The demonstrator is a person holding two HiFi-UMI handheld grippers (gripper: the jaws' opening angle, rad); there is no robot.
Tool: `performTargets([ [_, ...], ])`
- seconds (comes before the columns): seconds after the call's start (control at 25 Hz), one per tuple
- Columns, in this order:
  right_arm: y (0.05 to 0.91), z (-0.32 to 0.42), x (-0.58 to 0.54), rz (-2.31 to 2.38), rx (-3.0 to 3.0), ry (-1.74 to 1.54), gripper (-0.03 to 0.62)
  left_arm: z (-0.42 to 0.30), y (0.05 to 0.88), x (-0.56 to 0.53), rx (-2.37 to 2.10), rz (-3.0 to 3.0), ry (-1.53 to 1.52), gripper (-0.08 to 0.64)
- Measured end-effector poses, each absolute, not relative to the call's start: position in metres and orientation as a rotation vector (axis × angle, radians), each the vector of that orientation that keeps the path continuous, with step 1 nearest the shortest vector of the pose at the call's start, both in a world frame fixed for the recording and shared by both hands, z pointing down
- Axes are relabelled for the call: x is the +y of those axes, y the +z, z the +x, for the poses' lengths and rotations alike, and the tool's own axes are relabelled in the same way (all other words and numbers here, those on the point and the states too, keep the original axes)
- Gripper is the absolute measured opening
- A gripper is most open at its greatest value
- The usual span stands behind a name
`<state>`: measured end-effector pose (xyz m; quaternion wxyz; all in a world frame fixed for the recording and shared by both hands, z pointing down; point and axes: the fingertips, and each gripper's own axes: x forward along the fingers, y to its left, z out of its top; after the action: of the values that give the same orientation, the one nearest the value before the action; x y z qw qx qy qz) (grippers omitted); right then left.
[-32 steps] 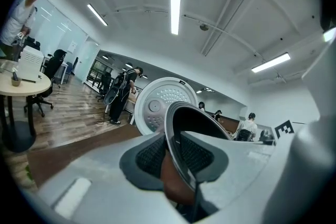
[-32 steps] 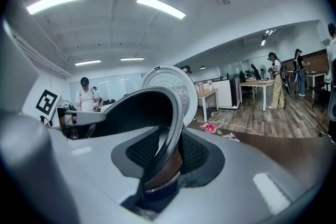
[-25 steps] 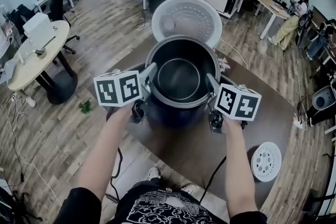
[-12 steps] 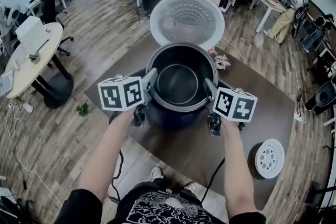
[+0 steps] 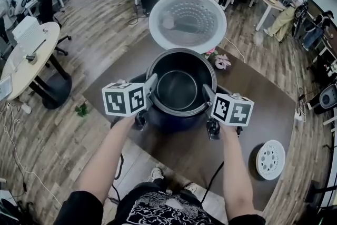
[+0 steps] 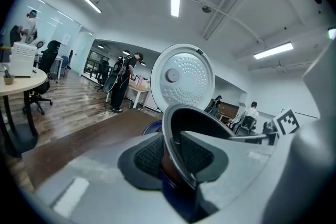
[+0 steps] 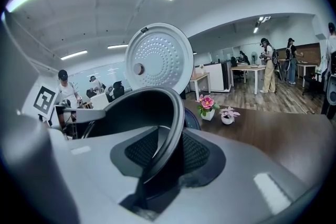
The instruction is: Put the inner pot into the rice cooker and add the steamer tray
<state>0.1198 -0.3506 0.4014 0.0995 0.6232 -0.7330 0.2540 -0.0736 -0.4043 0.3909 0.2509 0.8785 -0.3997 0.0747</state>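
The dark inner pot (image 5: 179,89) hangs by its rim between my two grippers, sunk partly into the dark blue rice cooker (image 5: 174,119). The cooker's white lid (image 5: 188,21) stands open behind it. My left gripper (image 5: 152,82) is shut on the rim's left side; the rim (image 6: 185,113) runs between its pads (image 6: 148,157). On the right side the right gripper (image 5: 206,91) has the rim (image 7: 169,113) between its pads (image 7: 197,155), and its jaws are opening slightly. The white steamer tray (image 5: 270,159) lies flat at the brown table's near right.
Two small flower pots (image 5: 218,60) stand on the table (image 5: 253,108) right of the cooker, also in the right gripper view as flower pots (image 7: 214,107). A cable (image 5: 216,179) hangs off the table's near edge. A round side table (image 5: 29,58) and chairs stand at the left.
Both grippers and the inner pot have come down together, and the pot sits lower in the rice cooker than a second ago.
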Motion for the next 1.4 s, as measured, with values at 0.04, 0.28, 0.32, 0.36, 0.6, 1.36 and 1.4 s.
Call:
performTargets([
  [0.04, 0.402, 0.119, -0.352, 1.839, -2.174, 0.752, 0.130, -0.074, 0.392, -0.405, -1.099, 2.395, 0.212, 0.095],
  [0.28, 0.412, 0.123, -0.351, 1.843, -2.168, 0.768, 0.138, -0.071, 0.402, -0.407, -1.122, 2.403, 0.240, 0.098],
  [0.32, 0.412, 0.123, -0.352, 1.842, -2.170, 0.769, 0.137, -0.071, 0.403, -0.408, -1.125, 2.404, 0.246, 0.100],
  [0.36, 0.412, 0.123, -0.352, 1.840, -2.172, 0.767, 0.138, -0.071, 0.404, -0.408, -1.128, 2.407, 0.251, 0.101],
  [0.6, 0.408, 0.124, -0.352, 1.836, -2.157, 0.734, 0.140, -0.068, 0.402, -0.409, -1.162, 2.447, 0.297, 0.112],
  [1.36, 0.407, 0.126, -0.352, 1.846, -2.057, 0.479, 0.175, -0.072, 0.405, -0.410, -1.194, 2.481, 0.362, 0.147],
  [1.4, 0.407, 0.126, -0.352, 1.846, -2.064, 0.483, 0.175, -0.072, 0.403, -0.410, -1.196, 2.487, 0.362, 0.147],
])
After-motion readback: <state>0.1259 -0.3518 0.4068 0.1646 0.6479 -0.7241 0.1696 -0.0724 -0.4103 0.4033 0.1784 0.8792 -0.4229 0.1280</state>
